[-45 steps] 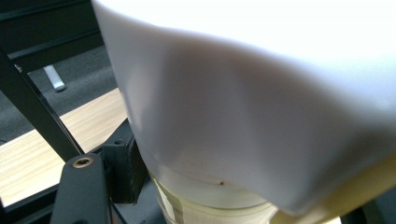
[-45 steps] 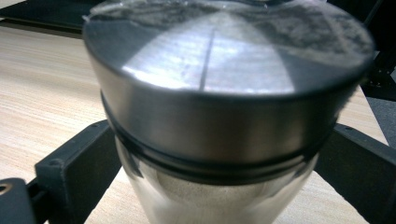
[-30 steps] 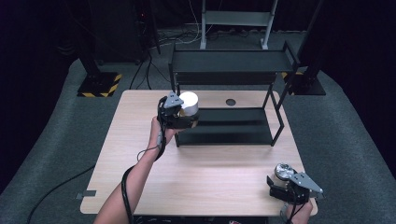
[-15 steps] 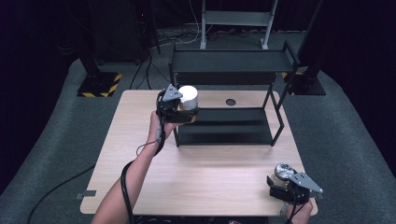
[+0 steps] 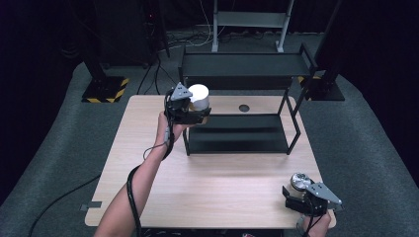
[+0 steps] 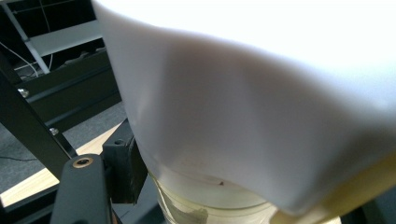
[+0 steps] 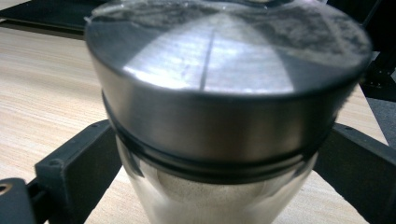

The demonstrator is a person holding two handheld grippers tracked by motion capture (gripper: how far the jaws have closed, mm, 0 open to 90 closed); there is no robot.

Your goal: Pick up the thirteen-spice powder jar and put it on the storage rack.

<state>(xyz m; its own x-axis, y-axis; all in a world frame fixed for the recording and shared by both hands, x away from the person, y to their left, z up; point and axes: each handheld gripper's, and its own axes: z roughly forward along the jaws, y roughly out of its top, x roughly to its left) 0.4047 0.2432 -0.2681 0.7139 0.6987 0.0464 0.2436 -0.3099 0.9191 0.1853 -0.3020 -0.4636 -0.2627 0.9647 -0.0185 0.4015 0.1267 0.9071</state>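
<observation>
My left gripper point(image 5: 195, 112) is shut on a glass jar with a white lid point(image 5: 198, 94), holding it in the air at the left front corner of a black two-tier rack point(image 5: 237, 134). In the left gripper view the white lid point(image 6: 261, 93) looms close, with one black finger point(image 6: 122, 169) pressed on the glass below it. At the table's near right corner my right gripper point(image 5: 302, 191) is shut on a glass jar with a metal lid point(image 5: 300, 180). The right gripper view has that metal lid point(image 7: 224, 70) between both black jaws, and the jar stands over the wood.
The rack's upper shelf point(image 5: 242, 64) sits higher and farther back. The wooden table point(image 5: 207, 187) has a small round dark hole point(image 5: 244, 107) behind the rack. Dark stands, cables and grey carpet point(image 5: 74, 148) surround the table.
My left gripper has carried the white-lidded jar slightly upward and farther from the person. The right gripper and its jar have stayed put.
</observation>
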